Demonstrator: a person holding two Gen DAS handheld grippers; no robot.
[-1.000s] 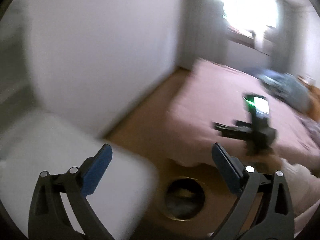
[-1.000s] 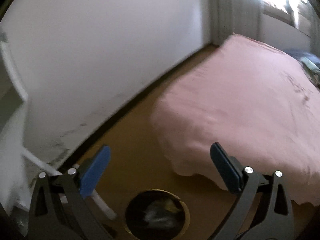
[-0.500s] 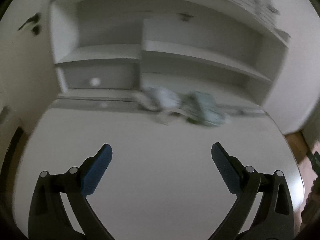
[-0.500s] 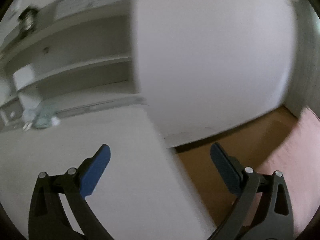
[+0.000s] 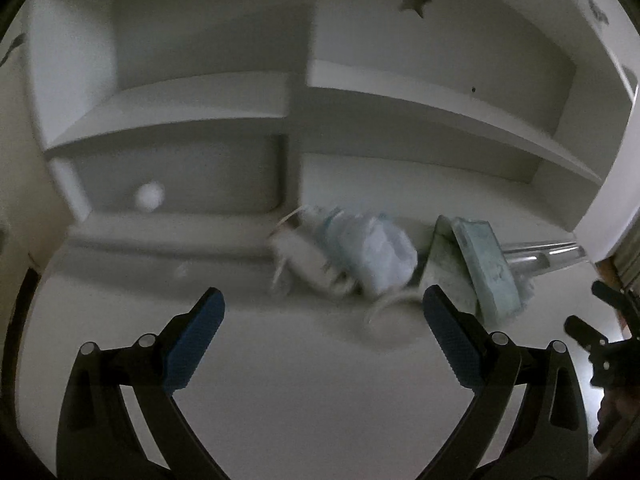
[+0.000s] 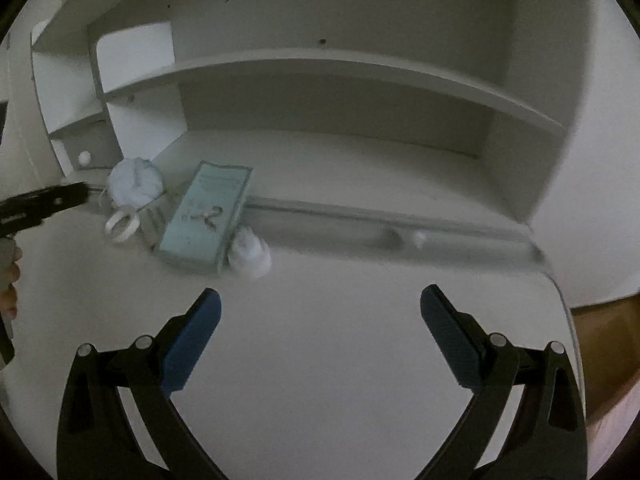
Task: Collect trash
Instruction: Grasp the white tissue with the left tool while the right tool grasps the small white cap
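Note:
Trash lies at the back of a white desk (image 5: 304, 380). A crumpled white and blue wad (image 5: 376, 252) lies beside a pale green box (image 5: 476, 264) and a white tape ring (image 6: 122, 224). In the right wrist view the wad (image 6: 134, 182), the green box (image 6: 208, 212) and a second small white wad (image 6: 250, 254) show at the left. My left gripper (image 5: 322, 322) is open and empty, a short way in front of the trash. My right gripper (image 6: 320, 316) is open and empty over bare desk.
White shelves (image 5: 400, 96) rise behind the desk. A drawer with a round knob (image 5: 149, 196) sits at the left. A clear plastic piece (image 5: 540, 254) lies right of the box. The desk's right edge (image 6: 560, 312) meets brown floor (image 6: 600, 328).
Both views swung from the bed, floor and bin to the desk. Since half a second ago the left gripper has come closer to the trash, and the right now faces the shelves.

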